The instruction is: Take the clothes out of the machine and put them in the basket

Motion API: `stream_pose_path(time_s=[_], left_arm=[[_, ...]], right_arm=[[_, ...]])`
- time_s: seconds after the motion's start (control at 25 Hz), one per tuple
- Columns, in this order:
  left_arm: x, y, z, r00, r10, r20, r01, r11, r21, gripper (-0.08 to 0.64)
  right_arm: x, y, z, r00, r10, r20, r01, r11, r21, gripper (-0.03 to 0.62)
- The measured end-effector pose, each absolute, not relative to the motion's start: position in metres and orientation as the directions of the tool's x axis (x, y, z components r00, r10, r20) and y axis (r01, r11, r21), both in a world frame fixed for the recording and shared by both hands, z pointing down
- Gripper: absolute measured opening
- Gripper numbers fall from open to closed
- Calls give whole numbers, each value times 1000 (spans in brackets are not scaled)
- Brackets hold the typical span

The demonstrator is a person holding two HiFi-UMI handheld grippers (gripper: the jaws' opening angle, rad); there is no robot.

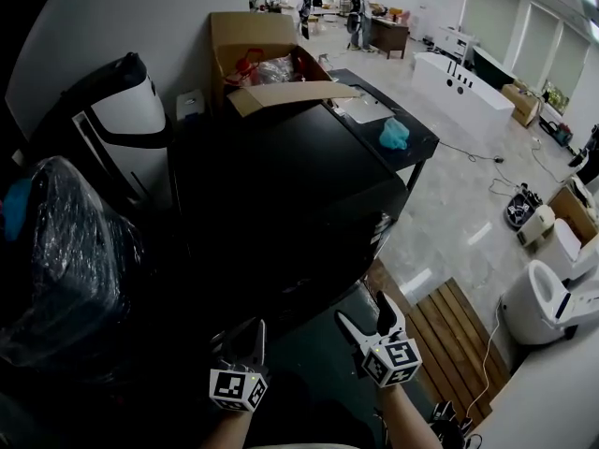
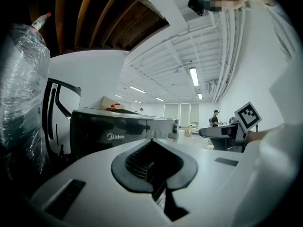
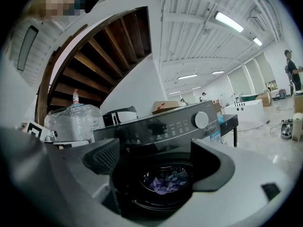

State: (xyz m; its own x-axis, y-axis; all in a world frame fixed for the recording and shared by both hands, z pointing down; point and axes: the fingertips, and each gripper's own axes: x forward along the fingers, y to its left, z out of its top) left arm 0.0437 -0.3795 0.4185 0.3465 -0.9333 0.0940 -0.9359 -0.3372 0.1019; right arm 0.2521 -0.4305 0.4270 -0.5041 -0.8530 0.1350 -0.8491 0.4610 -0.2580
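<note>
Black table (image 1: 416,148), upper centre: teal cloth (image 1: 394,135), white sheet (image 1: 367,108). Cardboard box (image 1: 267,64) at its left end, beside the machine (image 1: 281,185); bearer unclear. Tiled floor (image 1: 459,213), right: slatted wooden mat (image 1: 449,335), white appliances (image 1: 538,307).

Clothes (image 3: 165,181) lie in the drum of the machine (image 1: 281,195), with a cardboard box (image 1: 267,54) at its far edge, a wrapped bundle (image 1: 65,251) to its left, a table (image 1: 416,141) behind to its right, and the left gripper (image 1: 248,340) and right gripper (image 1: 363,311) side by side before it.
</note>
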Motion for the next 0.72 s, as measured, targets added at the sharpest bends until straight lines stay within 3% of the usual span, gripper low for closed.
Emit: stream_pose_path(time_s=[0.72], left_arm=[[64,-406,551,453,-890,48,-890,-450,70,17]], right_arm=[[229,-468,575,-585,-810,47,-777,542,-321,469]])
